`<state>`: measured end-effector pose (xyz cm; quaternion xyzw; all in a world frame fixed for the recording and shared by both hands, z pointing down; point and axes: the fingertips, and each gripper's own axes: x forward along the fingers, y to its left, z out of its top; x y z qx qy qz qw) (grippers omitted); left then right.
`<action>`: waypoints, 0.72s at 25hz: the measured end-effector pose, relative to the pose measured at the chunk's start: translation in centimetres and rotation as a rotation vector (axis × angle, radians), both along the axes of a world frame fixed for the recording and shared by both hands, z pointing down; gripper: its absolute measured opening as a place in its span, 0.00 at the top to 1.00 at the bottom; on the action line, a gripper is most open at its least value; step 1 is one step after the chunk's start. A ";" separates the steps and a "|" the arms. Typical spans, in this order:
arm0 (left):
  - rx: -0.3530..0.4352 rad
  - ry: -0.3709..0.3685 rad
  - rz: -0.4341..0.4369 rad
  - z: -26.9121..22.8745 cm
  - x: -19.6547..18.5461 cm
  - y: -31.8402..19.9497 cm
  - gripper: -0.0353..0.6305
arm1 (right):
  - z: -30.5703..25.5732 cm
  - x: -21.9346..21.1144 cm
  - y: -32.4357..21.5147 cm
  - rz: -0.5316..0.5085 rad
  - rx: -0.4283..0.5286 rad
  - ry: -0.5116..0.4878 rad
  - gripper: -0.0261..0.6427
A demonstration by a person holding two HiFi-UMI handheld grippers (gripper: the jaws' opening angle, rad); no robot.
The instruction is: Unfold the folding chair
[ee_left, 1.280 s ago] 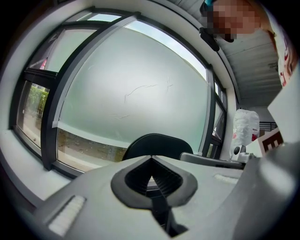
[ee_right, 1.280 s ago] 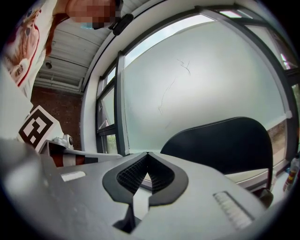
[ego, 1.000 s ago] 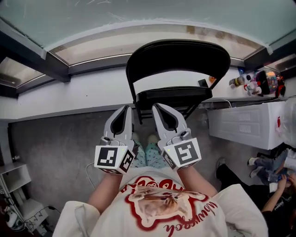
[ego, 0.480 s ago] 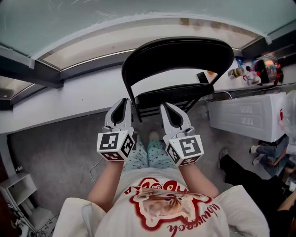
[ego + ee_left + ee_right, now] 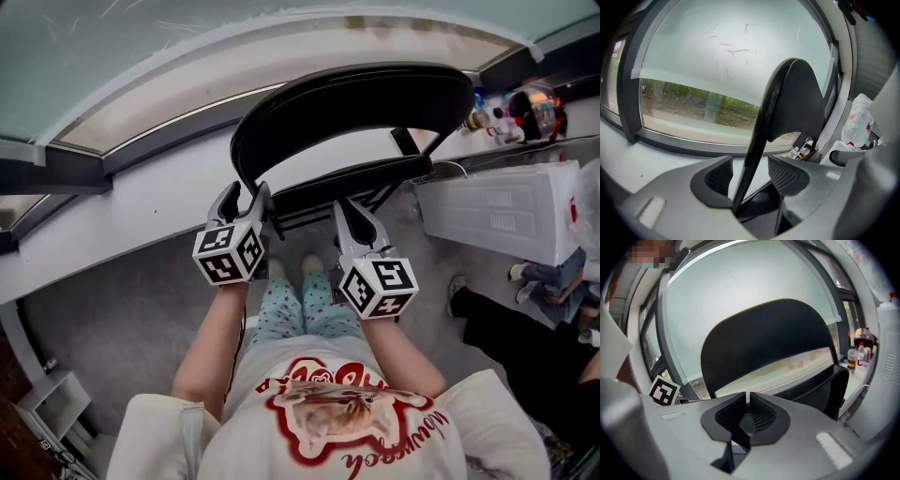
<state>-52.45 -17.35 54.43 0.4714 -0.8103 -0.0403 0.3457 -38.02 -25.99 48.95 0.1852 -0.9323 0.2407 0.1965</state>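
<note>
A black folding chair stands before me under the window, its backrest (image 5: 356, 98) up and its seat (image 5: 361, 176) tilted steeply. My left gripper (image 5: 246, 199) is at the chair's left side. In the left gripper view the left gripper (image 5: 750, 176) is open, and the black frame tube (image 5: 757, 140) runs up between its pads without either pad pressing on it. My right gripper (image 5: 351, 214) hovers just in front of the seat's lower edge. In the right gripper view the right gripper (image 5: 747, 409) is shut with nothing between its pads, and the backrest (image 5: 768, 338) fills the view ahead.
A white ledge (image 5: 141, 202) runs under the window behind the chair. A white ribbed box (image 5: 506, 220) stands to the right, with bottles (image 5: 525, 105) on the ledge above it. A person's legs (image 5: 525, 328) lie on the grey floor (image 5: 112, 300) at the right. My own legs (image 5: 300, 305) are below the grippers.
Both grippers have moved forward to the chair. The left one has turned and its jaws now stand round the left frame tube. The right one has come close to the seat.
</note>
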 end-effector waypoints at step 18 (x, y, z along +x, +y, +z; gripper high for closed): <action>-0.047 -0.065 0.124 1.0 -0.6 -2.7 0.79 | 7.0 1.3 -6.6 0.694 -0.715 -0.066 0.42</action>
